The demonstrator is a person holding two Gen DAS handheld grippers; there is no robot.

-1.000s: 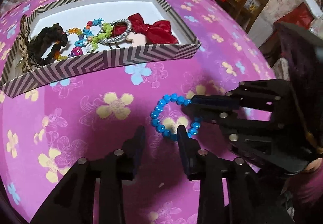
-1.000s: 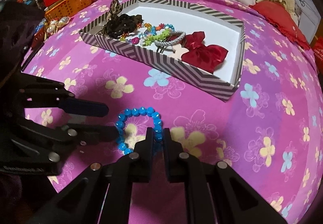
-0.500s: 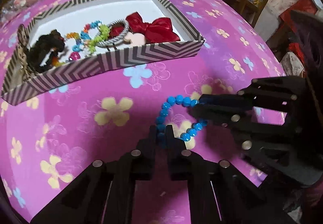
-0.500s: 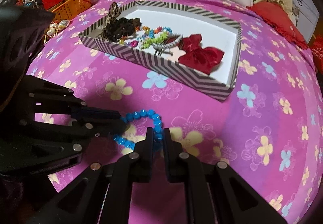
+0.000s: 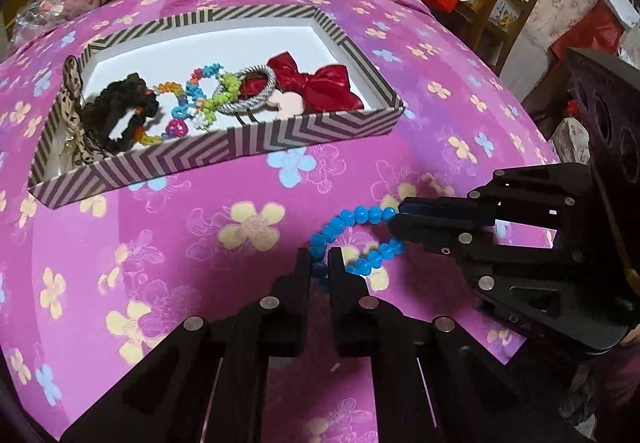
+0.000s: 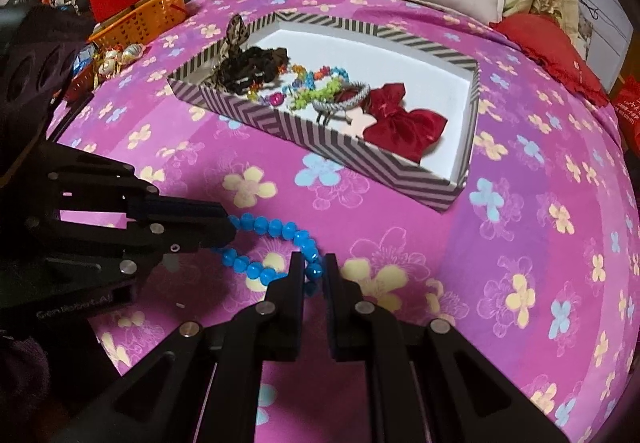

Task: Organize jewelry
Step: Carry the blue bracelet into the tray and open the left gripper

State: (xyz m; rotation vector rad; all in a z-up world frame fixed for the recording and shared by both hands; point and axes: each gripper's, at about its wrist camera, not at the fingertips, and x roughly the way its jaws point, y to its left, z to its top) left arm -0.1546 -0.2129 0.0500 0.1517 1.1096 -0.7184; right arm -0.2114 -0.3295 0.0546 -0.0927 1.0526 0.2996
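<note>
left gripper [image 5: 319, 266]: we have it clenched on the near side of the bracelet [image 5: 352, 233]; a second ago its fingers stood apart beside the beads, half a second ago they had closed on them.
right gripper [image 6: 313, 270]: pinching the far side of the same loop, as in both earlier views; seen from the left camera it comes in from the right.
bracelet: blue beads, on or just above the cloth [image 5: 160, 251], in front of the box [image 5: 248, 141] and well apart from it; drawn from a round loop into a longer oval between the two grips.
meaning: we judge both grips are set, so the lift and carry to the box is what's left.
box: from left to right it holds a dark scrunchie [image 5: 116, 111], a coloured bead string [image 5: 192, 99], a grey band [image 5: 256, 89] and a red bow [image 5: 316, 83]; the back half is bare white.
hidden: beads between the fingers of each gripper are covered, so we can't tell how firm either hold is.
unclear: whether the loop touches the cloth or hangs just clear; what lies at the box's left wall behind the patterned ribbon [image 5: 74, 83].
</note>
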